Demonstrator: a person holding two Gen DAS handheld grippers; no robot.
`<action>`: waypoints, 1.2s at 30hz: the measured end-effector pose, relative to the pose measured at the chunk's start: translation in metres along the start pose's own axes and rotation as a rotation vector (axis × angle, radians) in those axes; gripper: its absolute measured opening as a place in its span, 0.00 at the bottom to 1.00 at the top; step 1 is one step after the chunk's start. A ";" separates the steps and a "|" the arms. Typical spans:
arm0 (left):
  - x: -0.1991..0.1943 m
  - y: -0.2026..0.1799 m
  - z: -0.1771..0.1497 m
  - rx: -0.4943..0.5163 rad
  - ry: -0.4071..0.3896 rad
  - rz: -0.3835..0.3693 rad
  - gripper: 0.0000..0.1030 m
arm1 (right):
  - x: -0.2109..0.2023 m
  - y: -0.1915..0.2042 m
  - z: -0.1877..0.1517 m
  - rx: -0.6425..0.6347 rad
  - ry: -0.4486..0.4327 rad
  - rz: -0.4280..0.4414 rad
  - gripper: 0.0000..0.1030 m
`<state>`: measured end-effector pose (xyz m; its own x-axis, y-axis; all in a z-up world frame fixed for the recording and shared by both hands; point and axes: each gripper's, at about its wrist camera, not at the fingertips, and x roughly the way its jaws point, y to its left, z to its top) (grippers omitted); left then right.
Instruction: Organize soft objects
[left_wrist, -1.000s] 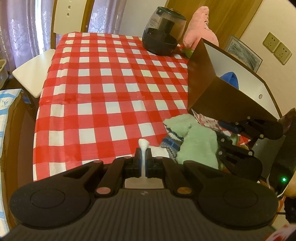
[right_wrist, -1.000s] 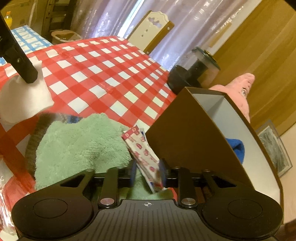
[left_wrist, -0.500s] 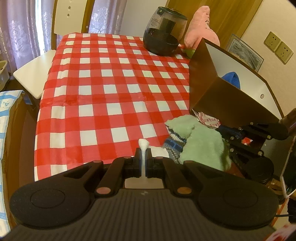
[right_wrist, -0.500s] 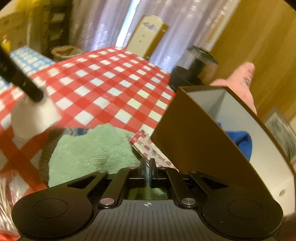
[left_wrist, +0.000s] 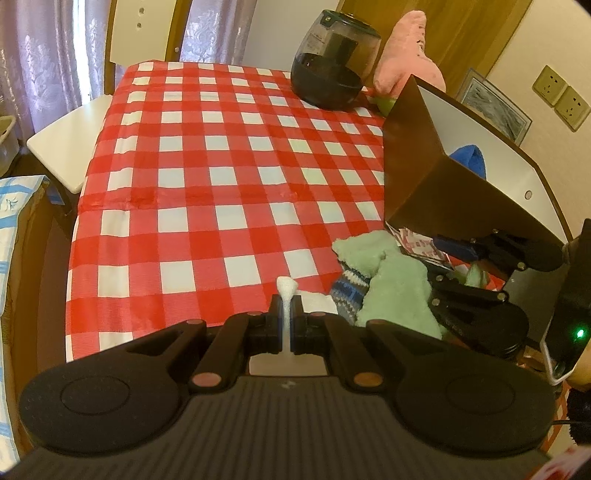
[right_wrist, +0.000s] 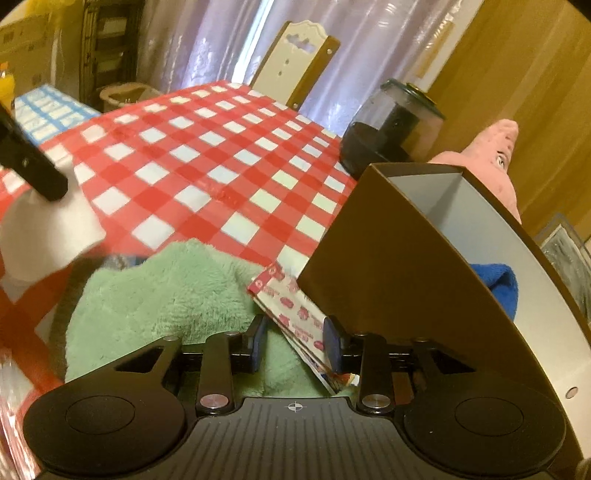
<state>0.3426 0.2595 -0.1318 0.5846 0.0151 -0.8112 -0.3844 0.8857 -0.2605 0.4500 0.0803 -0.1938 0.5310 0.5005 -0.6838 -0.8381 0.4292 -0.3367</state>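
My left gripper (left_wrist: 285, 323) is shut on a white cloth (left_wrist: 285, 295), held above the near edge of the red checked table (left_wrist: 229, 177). The cloth also shows in the right wrist view (right_wrist: 40, 236). My right gripper (right_wrist: 293, 341) is open over a green fluffy cloth (right_wrist: 159, 291) and a red-patterned packet (right_wrist: 295, 314) beside the brown box (right_wrist: 388, 266). The right gripper shows in the left wrist view (left_wrist: 461, 264) above the green cloth (left_wrist: 391, 284) and a blue striped sock (left_wrist: 349, 291). A blue cloth (right_wrist: 498, 284) lies inside the box.
A dark glass jar (left_wrist: 334, 70) stands at the table's far side. A pink plush toy (left_wrist: 406, 62) leans behind the brown box (left_wrist: 417, 166). A white chair (right_wrist: 295, 70) stands beyond the table. A white side table (left_wrist: 66, 147) sits at the left.
My right gripper was shut half a second ago and has opened again around the patterned packet. My left gripper still holds the white cloth in about the same place.
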 end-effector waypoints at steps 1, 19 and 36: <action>0.000 0.001 0.001 -0.002 -0.001 0.001 0.02 | 0.000 -0.003 0.002 0.024 -0.007 0.006 0.33; 0.009 0.005 0.008 -0.015 -0.004 0.005 0.02 | -0.004 -0.014 0.011 0.044 0.006 0.000 0.33; 0.011 0.006 0.006 -0.017 -0.002 0.006 0.02 | 0.019 0.013 -0.013 -0.217 0.074 -0.056 0.02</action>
<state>0.3507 0.2673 -0.1389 0.5834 0.0209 -0.8119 -0.3998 0.8775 -0.2647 0.4476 0.0857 -0.2193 0.5736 0.4207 -0.7029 -0.8190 0.2792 -0.5012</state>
